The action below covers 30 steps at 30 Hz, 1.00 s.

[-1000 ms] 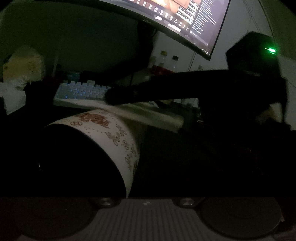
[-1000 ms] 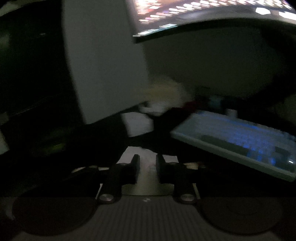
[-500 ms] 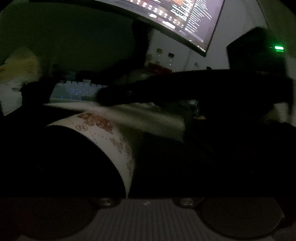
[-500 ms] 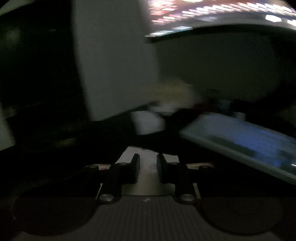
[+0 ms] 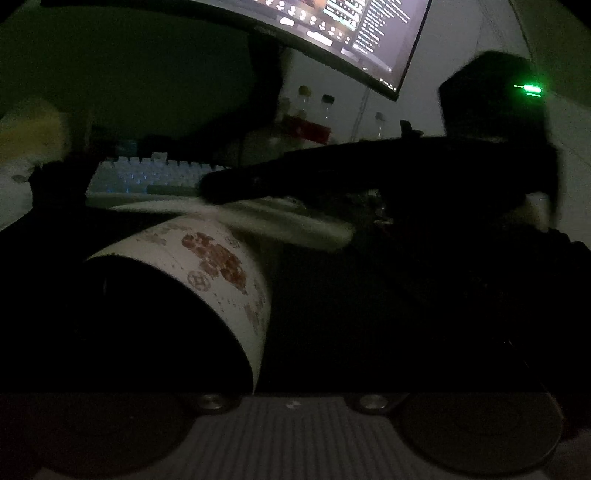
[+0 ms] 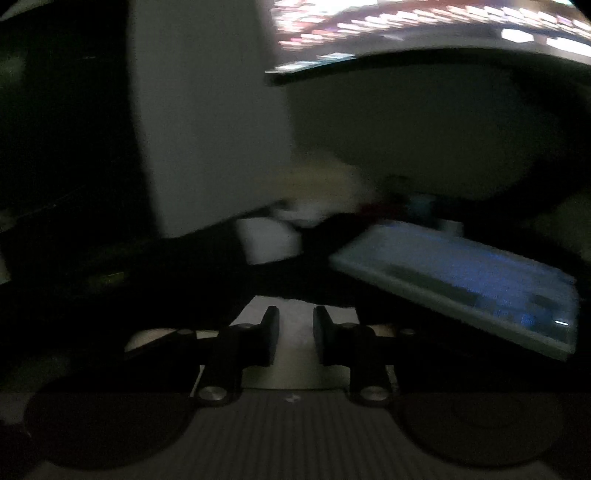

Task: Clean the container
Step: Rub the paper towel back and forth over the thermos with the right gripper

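The container (image 5: 221, 266) is a white cup with a brown flower print. It lies tilted close in front of the left wrist camera, with its dark side to the left. My left gripper's fingers are lost in the dark. The cup keeps its place in that view, so it looks held. My right gripper (image 5: 210, 186) reaches in from the right, just above and behind the cup. In the right wrist view the right gripper (image 6: 295, 321) is shut on a white wipe (image 6: 295, 343). The wipe (image 5: 295, 225) trails under its fingers to the cup's upper edge.
A backlit keyboard (image 5: 147, 177) (image 6: 461, 280) lies behind the cup. A curved monitor (image 5: 351, 33) hangs above. Small bottles (image 5: 314, 118) stand at the back. A pale yellow bundle (image 5: 29, 140) sits far left. The room is very dark.
The cup's flower print has shifted a little down and right. In the right wrist view the background slid rightwards. The wipe stays between the right fingers.
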Tool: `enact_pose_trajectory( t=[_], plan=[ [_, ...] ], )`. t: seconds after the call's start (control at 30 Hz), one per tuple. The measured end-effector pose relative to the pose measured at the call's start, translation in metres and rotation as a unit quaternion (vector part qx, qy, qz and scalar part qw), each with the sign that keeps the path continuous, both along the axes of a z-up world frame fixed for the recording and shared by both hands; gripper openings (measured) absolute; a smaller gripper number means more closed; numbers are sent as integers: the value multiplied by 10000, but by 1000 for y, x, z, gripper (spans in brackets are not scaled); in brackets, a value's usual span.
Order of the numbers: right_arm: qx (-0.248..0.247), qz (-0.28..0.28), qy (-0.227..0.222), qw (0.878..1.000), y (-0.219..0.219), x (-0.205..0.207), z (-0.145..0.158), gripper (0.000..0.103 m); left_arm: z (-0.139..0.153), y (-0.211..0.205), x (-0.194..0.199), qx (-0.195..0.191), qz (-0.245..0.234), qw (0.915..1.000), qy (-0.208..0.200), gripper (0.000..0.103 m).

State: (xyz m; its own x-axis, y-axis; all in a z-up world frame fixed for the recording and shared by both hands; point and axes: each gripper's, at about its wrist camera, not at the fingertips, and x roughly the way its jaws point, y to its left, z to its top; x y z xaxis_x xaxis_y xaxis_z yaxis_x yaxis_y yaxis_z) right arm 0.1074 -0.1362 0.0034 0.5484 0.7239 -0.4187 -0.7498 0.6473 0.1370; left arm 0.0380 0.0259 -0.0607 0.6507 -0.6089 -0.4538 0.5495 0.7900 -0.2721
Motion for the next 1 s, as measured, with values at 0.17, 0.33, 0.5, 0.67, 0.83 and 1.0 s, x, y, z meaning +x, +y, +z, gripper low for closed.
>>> enact_pose_trajectory(
  t=[0.17,0.33,0.5,0.67,0.83,1.0],
  plan=[
    [109,503,173,9985,3,-7,3,24,4,-3,-1,120,23,9998,151,103],
    [-141,-240,436,9987,-8,24,5,24,5,-4,0,112,33,9997,197,103],
    [-302,58,570,9979,4,17,12,25,6,-5,2,128,36,9997,216,103],
    [-449,477,572,9962,15,11,16,25,7,-4,4,67,27,9997,237,103],
    [-591,-14,587,9965,11,30,11,25,6,-6,3,110,39,9997,192,103],
    [-514,132,599,9968,15,16,15,25,6,-5,4,35,43,9997,235,103]
  ],
)
